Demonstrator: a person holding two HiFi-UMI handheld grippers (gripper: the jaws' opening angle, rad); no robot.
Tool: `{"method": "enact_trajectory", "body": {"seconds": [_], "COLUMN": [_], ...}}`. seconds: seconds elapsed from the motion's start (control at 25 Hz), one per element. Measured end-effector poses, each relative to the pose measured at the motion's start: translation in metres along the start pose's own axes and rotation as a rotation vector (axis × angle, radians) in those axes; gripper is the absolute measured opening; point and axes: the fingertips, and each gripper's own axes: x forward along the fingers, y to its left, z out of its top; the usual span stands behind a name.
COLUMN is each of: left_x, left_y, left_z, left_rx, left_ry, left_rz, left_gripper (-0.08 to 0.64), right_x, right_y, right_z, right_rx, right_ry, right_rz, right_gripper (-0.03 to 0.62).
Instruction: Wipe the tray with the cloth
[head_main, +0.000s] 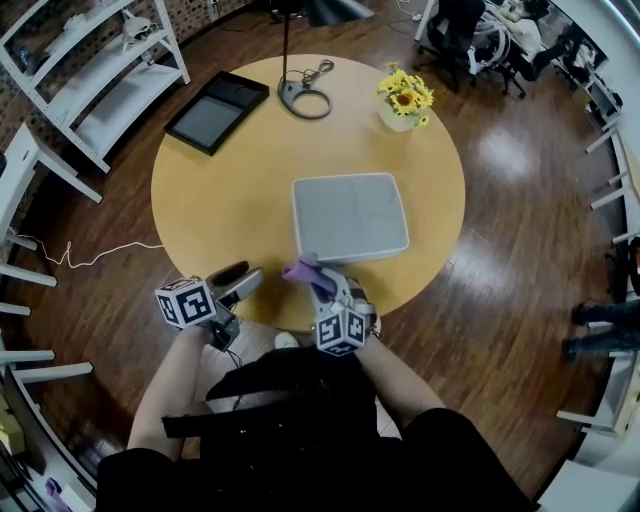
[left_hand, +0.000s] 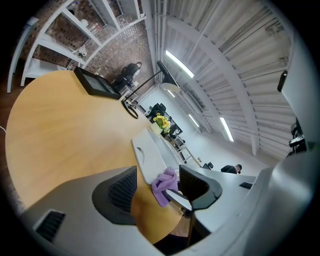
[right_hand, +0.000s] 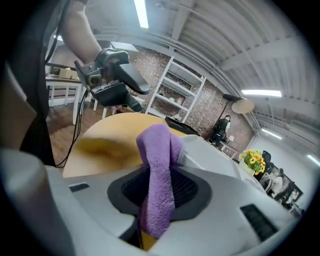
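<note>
So the right gripper (head_main: 316, 280) has its jaws closed partway on a small fluffy purple cloth (right_hand: 157, 170). The cloth sticks up folded between them, just beside the near edge of the pale grey, rounded-square tray (head_main: 350, 215). That tray's lying flat on the round yellow wooden counter (head_main: 230, 200), toward the person's side, and the left gripper (head_main: 238, 285) is next to the right one over the counter's near rim, jaws wide apart with nothing between them.
</note>
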Motion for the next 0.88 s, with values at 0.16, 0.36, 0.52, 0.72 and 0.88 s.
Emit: {"method": "enact_trajectory", "body": {"seconds": [0.16,0.36,0.52,0.72,0.88], "left_x": [0.005,0.018,0.027,0.028,0.027], "left_y": [0.000,-0.009,-0.013,-0.016,-0.016], "left_z": [-0.003,-0.002,-0.013,-0.010,-0.008], "left_rx": [0.003,0.025,0.028,0.045,0.064], "left_ry": [0.018,0.039,0.073,0.095,0.116], "left_rz": [-0.008,-0.034,-0.053,-0.050,-0.042], "left_gripper": [0.261,0.261,0.261,0.261,0.261], "right_x": [-0.004,-0.016,-0.024,-0.035,-0.041], "right_y": [-0.009,-0.037,-0.047,-0.066,-0.079], "right_z": [-0.009,-0.029,-0.060,-0.069,-0.091], "right_rx": [0.018,0.142,0.217,0.229,0.281], "right_ry": [0.012,0.046,0.073,0.073,0.066], "right_rz": [0.011,0.008,0.018,-0.029,-0.070], "right_gripper": [0.100,0.100,0.100,0.100,0.100]}}
